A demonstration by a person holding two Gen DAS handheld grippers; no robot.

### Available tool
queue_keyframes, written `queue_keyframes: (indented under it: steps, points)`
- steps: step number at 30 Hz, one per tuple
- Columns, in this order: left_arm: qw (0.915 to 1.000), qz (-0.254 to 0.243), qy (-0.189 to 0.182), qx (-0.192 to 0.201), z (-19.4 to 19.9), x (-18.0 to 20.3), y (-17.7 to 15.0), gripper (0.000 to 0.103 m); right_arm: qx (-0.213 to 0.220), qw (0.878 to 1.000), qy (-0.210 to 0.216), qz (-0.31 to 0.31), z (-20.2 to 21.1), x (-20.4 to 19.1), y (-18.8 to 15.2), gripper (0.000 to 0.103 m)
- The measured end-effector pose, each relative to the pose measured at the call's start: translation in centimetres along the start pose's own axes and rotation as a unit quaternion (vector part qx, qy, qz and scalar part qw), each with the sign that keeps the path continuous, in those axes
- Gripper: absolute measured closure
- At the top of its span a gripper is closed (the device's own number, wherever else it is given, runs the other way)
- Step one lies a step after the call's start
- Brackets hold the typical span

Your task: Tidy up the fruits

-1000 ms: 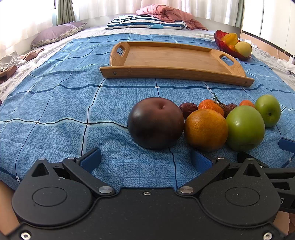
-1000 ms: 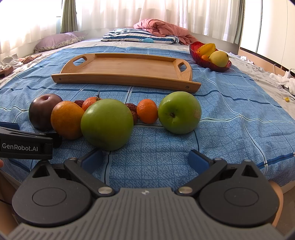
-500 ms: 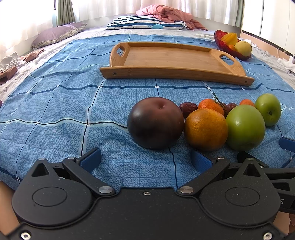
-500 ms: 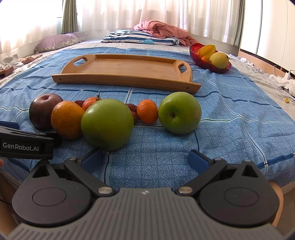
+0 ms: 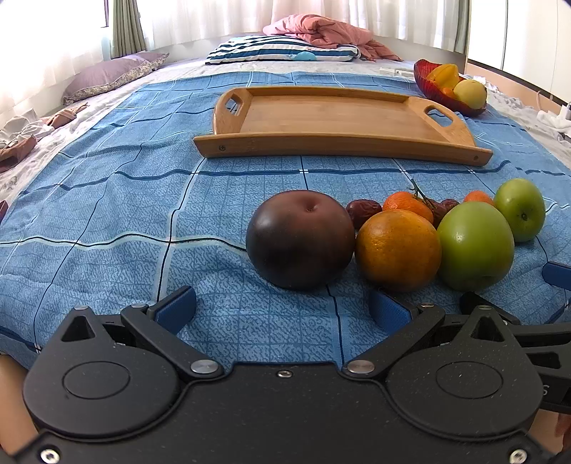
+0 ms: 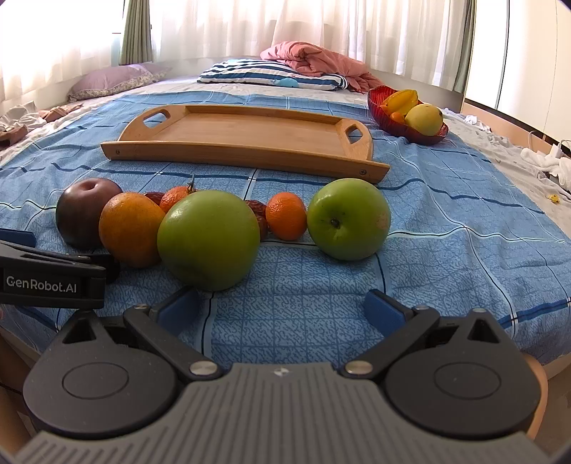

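Sunlit white curtains (image 6: 285,32) run across the far wall of a bedroom, and below them a wide bed is spread with a blue grid-patterned sheet (image 5: 107,221). At the head of the bed lie a striped pillow (image 6: 271,73), a purple pillow (image 5: 110,75) and a bundled pink blanket (image 6: 314,60).

Midway up the sheet sits a wooden tray (image 6: 246,134) with a cut-out handle at each end — its floor is bare. Just beyond its right end stands a red bowl (image 6: 403,130) holding a yellow starfruit, a pale yellow round fruit and something orange.

Nearer the cameras, the loose fruit lies in a rough row on the sheet, well apart from the tray. From left to right: one dark plum (image 5: 299,239), one orange (image 5: 398,250) touching it, and one large green apple (image 6: 208,239) pressed against the orange. Behind these sit two mandarins (image 6: 285,216), one with a stem, and at least two dried red dates (image 5: 364,210), partly hidden. A second, smaller green apple (image 6: 348,219) ends the row, just beside the right-hand mandarin.

The left gripper (image 5: 282,307) hovers low over the near edge of the sheet, its blue-padded fingers spread wide with nothing between them, the plum straight ahead. The right gripper (image 6: 282,307) is likewise spread and unladen — the large green apple sits just beyond its left finger. In the right wrist view, the left gripper's black side juts in beside the orange.
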State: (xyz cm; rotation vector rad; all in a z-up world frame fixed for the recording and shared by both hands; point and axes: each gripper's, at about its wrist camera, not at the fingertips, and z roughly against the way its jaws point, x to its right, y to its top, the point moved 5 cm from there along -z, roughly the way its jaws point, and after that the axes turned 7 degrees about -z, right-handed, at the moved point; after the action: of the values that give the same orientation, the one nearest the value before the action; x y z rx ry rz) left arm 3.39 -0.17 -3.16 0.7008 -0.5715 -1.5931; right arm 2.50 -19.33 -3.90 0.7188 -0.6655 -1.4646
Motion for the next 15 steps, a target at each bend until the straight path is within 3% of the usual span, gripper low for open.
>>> queue_keyframes:
  steps: [15]
  points:
    - [0.9999, -0.005, 0.004, 0.012, -0.14, 0.14, -0.26, 0.0, 0.015, 1.0, 0.002, 0.009, 0.15, -0.22, -0.53, 0.0]
